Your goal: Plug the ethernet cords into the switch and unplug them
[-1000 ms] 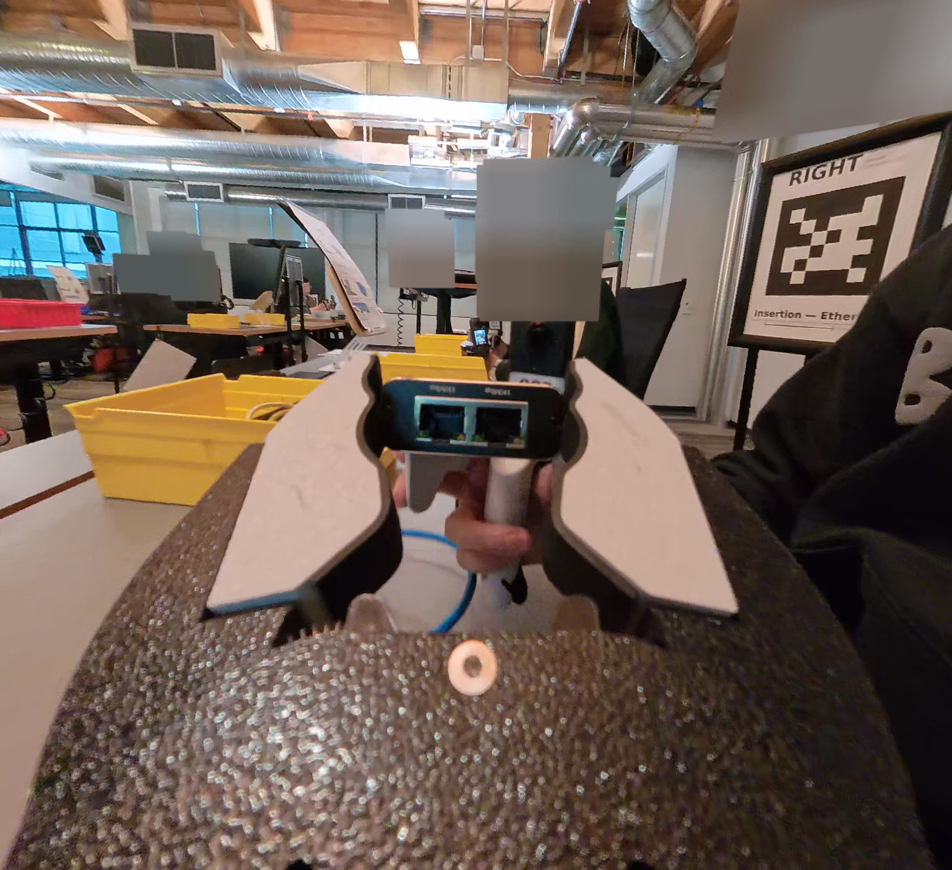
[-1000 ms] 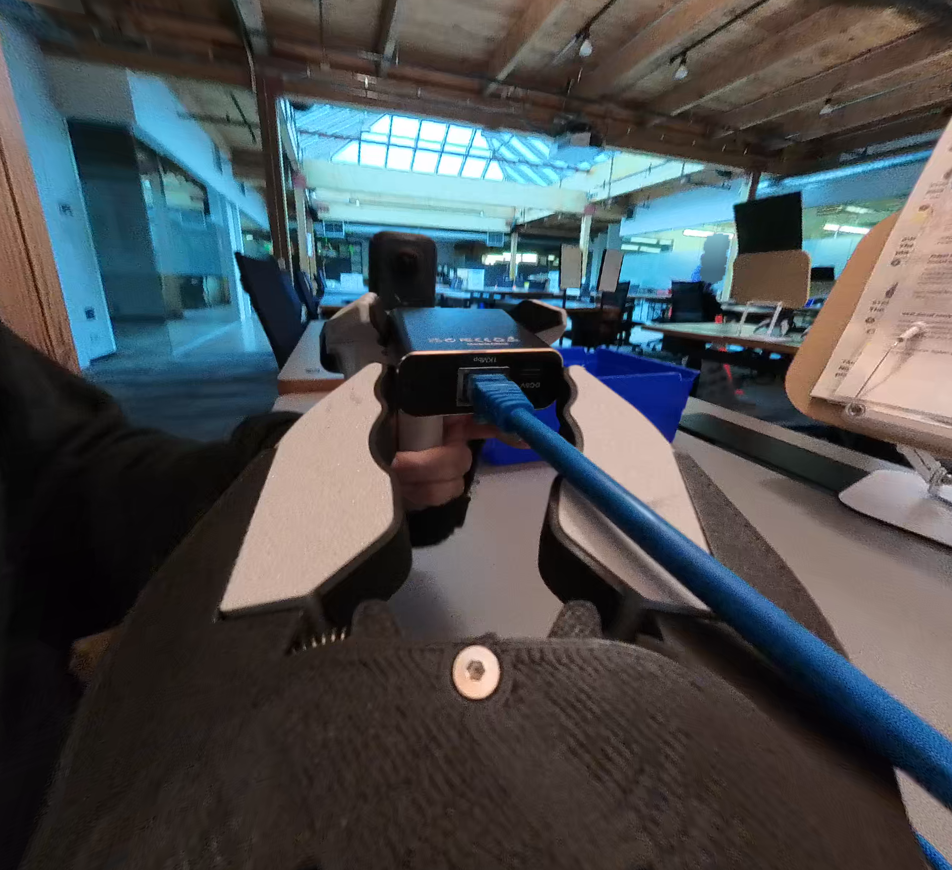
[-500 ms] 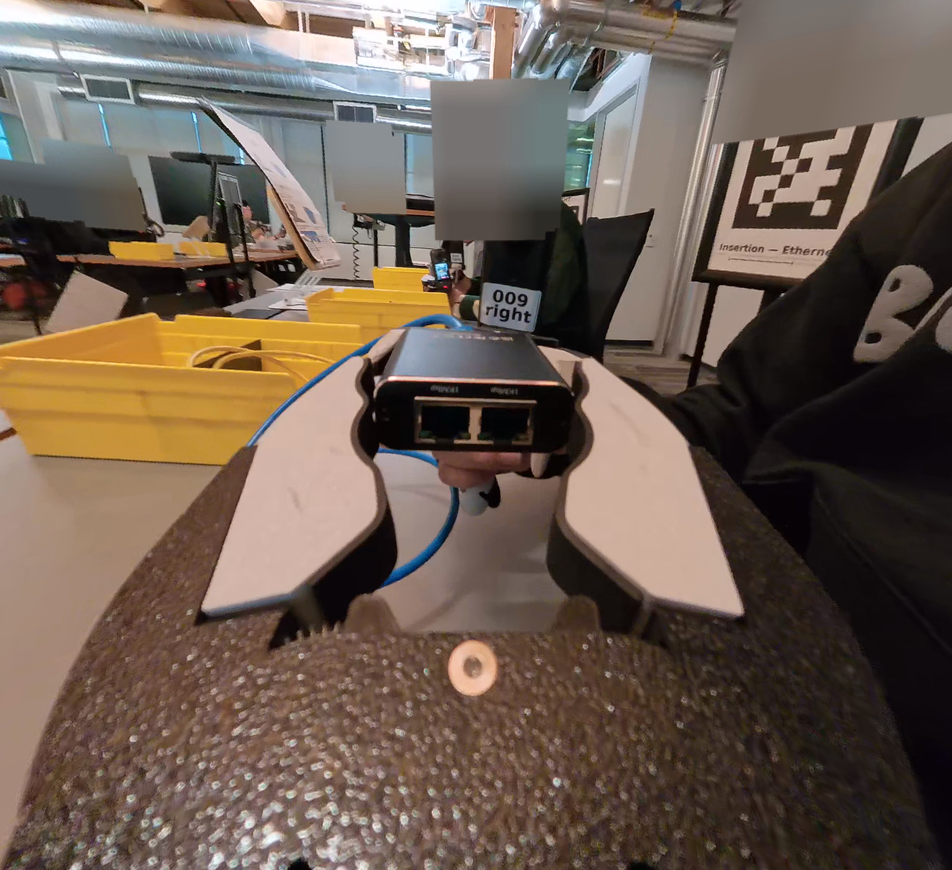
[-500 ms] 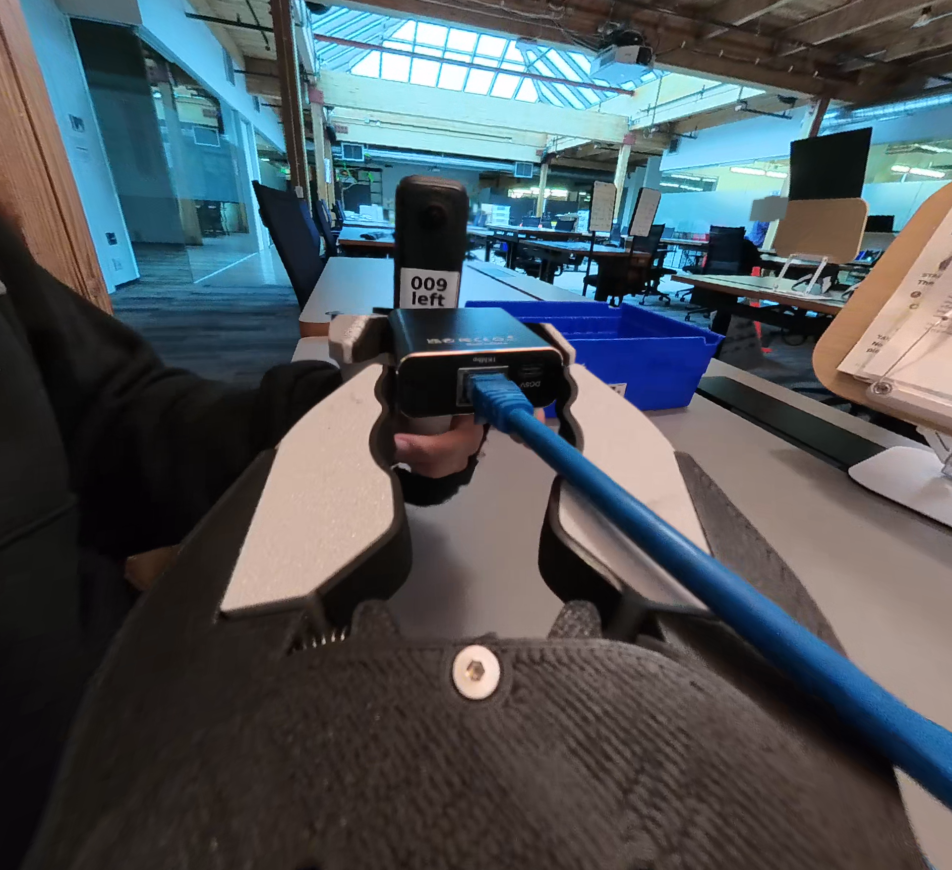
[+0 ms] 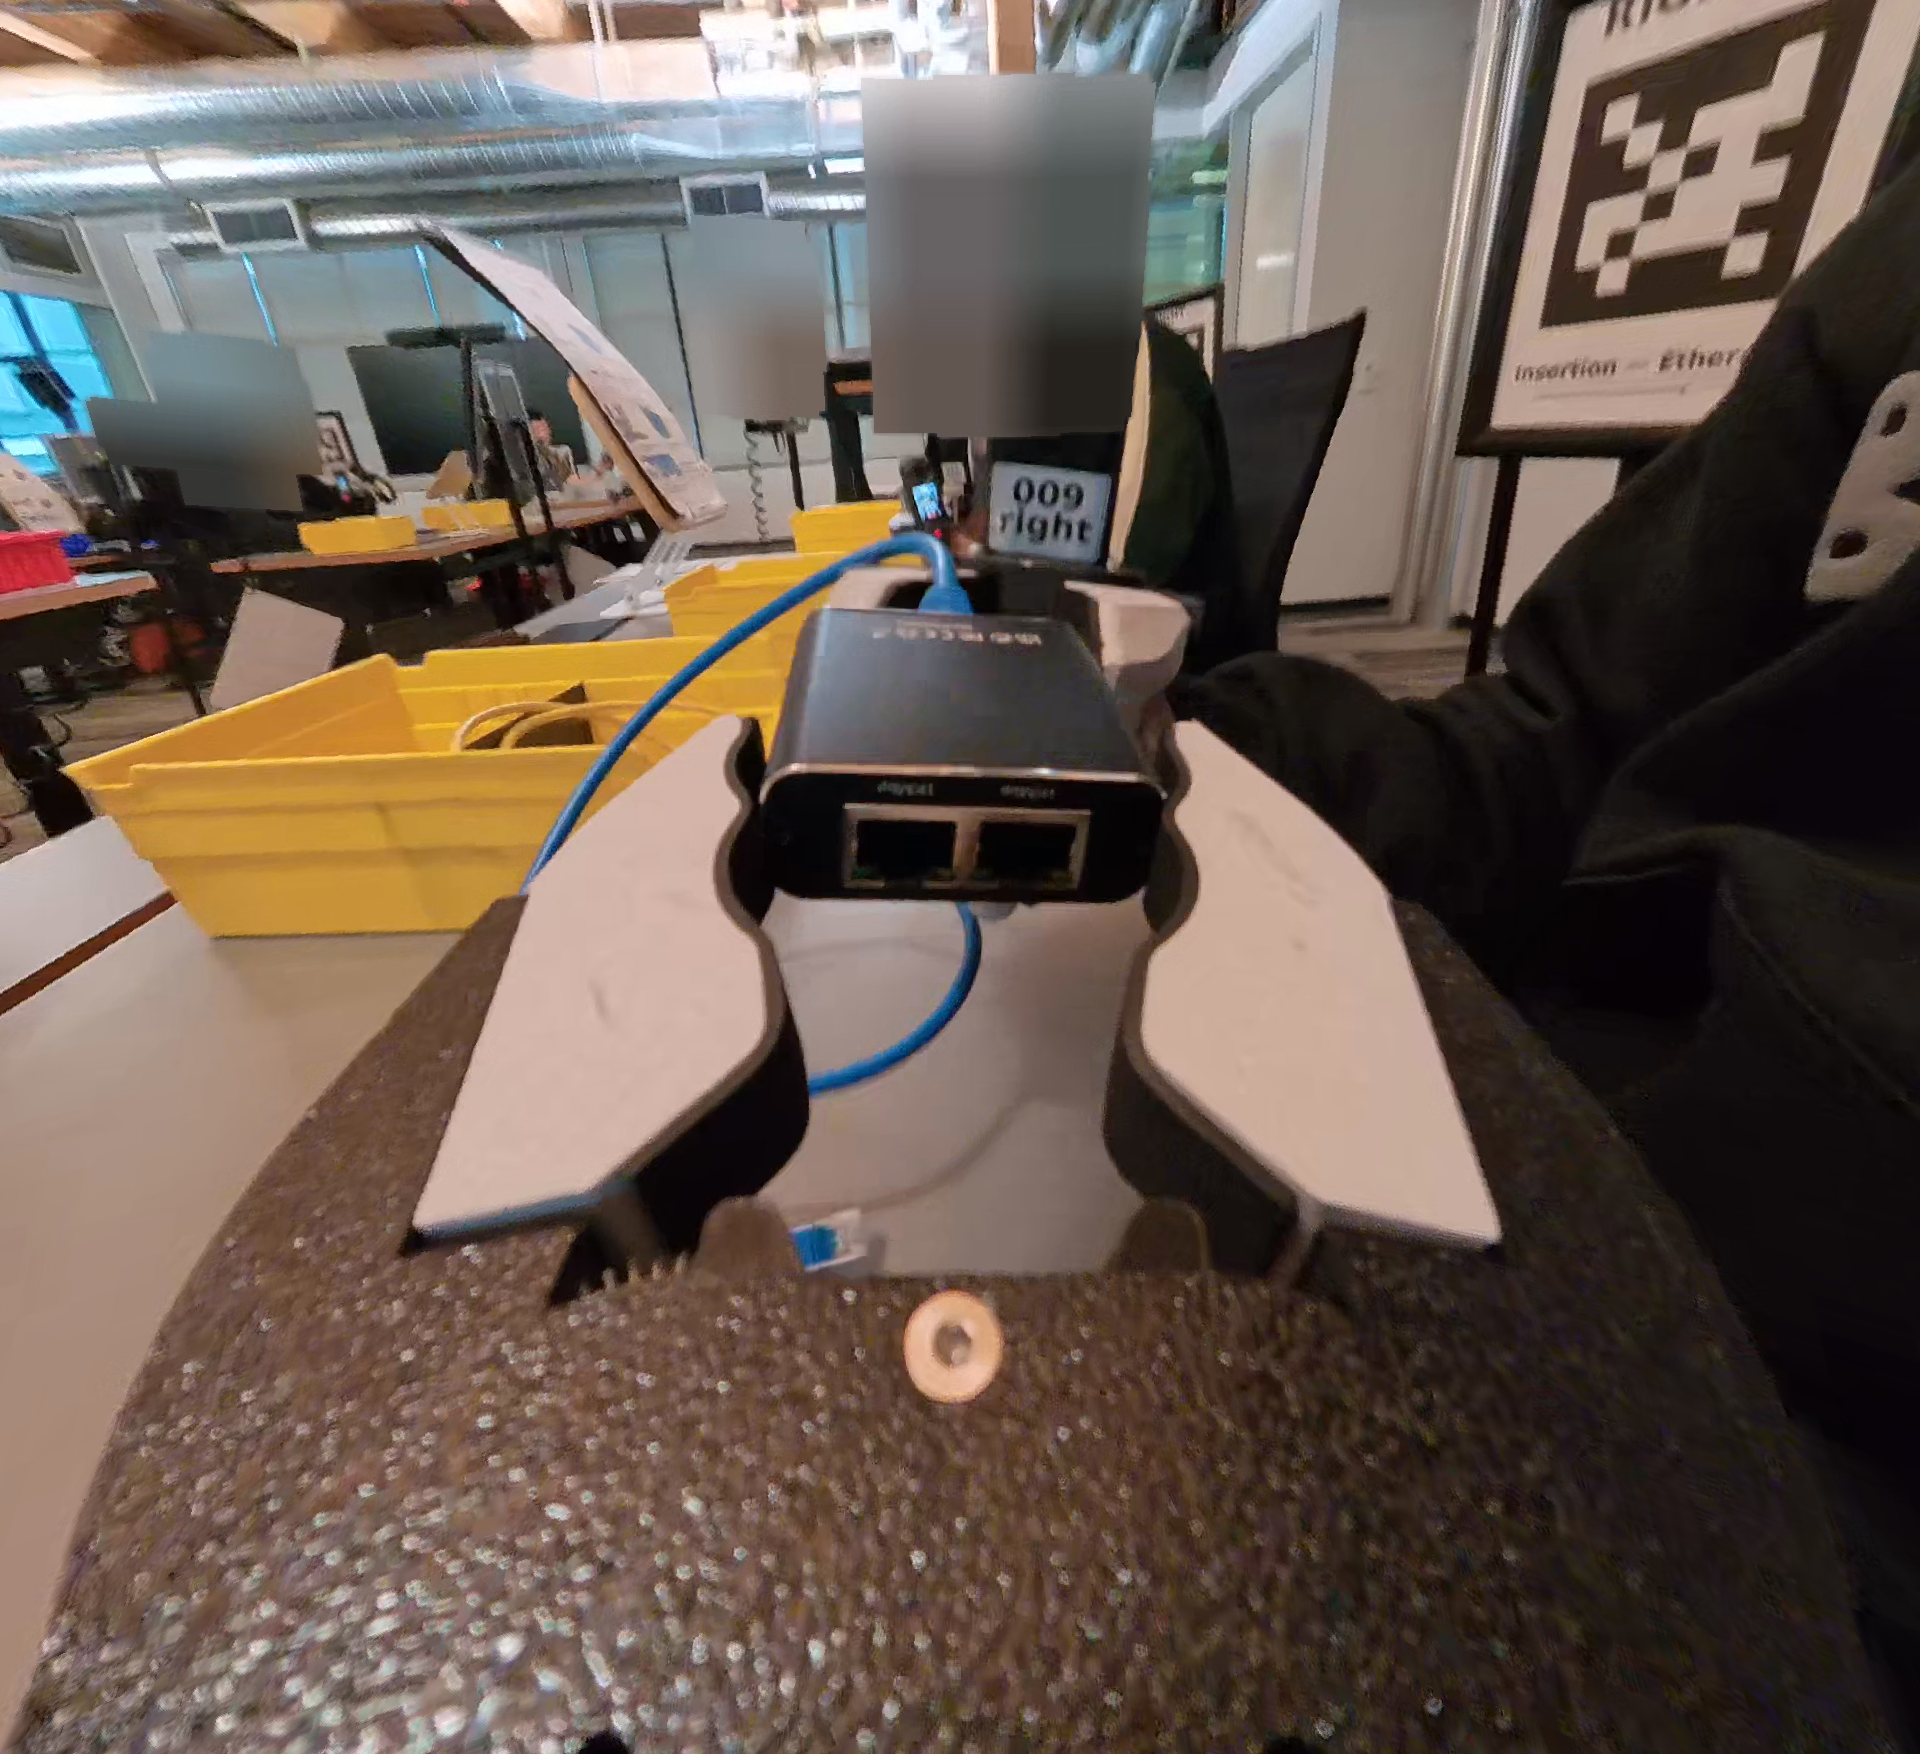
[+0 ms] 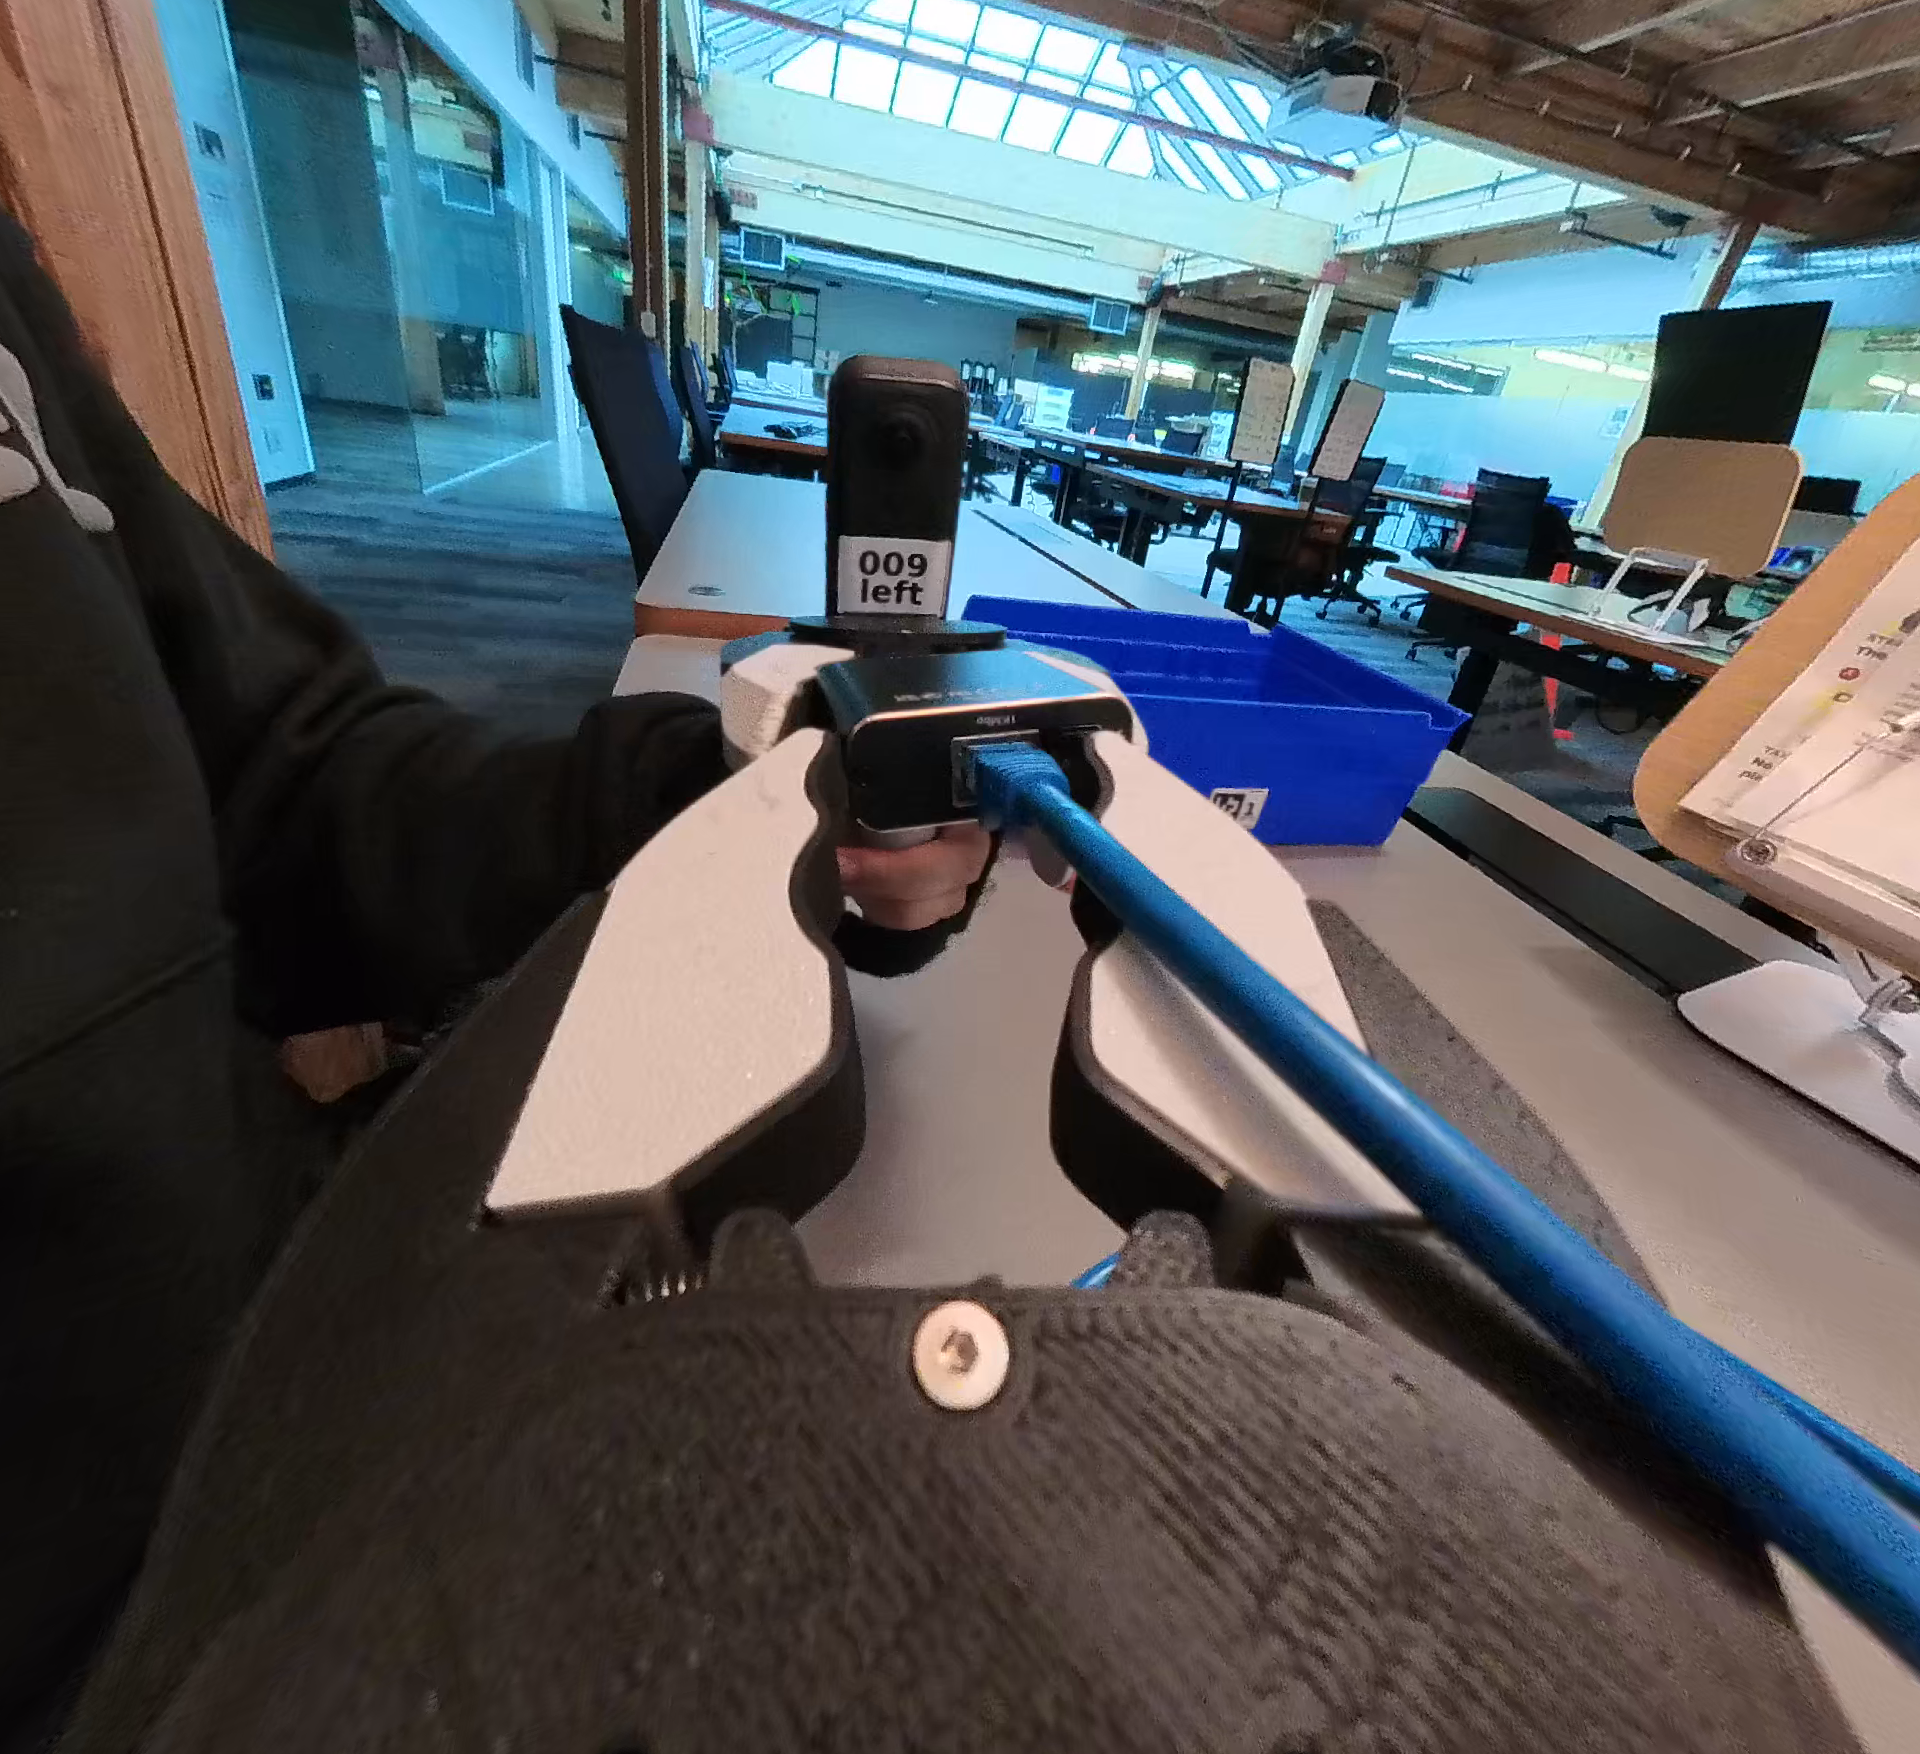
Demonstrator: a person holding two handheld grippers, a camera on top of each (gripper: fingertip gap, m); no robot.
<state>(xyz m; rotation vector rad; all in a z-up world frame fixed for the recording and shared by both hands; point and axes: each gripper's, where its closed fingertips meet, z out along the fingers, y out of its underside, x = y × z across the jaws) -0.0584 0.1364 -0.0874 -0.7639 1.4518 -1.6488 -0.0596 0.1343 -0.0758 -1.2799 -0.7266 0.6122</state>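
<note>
A small black switch (image 5: 956, 728) is held in the air between both grippers, above the grey table (image 5: 156, 1133). My left gripper (image 5: 956, 821) is shut on the end with two empty ports. My right gripper (image 6: 961, 769) is shut on the opposite end of the switch (image 6: 899, 769), and one of its fingers (image 5: 1138, 634) shows beyond the switch in the left wrist view. A blue ethernet cord (image 6: 1299, 1070) is plugged into the port facing the right camera and runs back over the right finger. In the left wrist view it (image 5: 665, 696) loops under the switch. A loose blue plug (image 5: 826, 1247) lies on the table.
Yellow bins (image 5: 312, 811) stand on the table to the left of the left gripper. A blue bin (image 6: 1247, 728) sits behind the switch in the right wrist view. A document stand (image 6: 1818, 769) is at the right. A person's dark sleeve (image 5: 1558, 769) is close by.
Both grippers have tilted down while holding the switch, so its top face and more of the table show. The cord stays plugged in. The loose blue plug has come into view.
</note>
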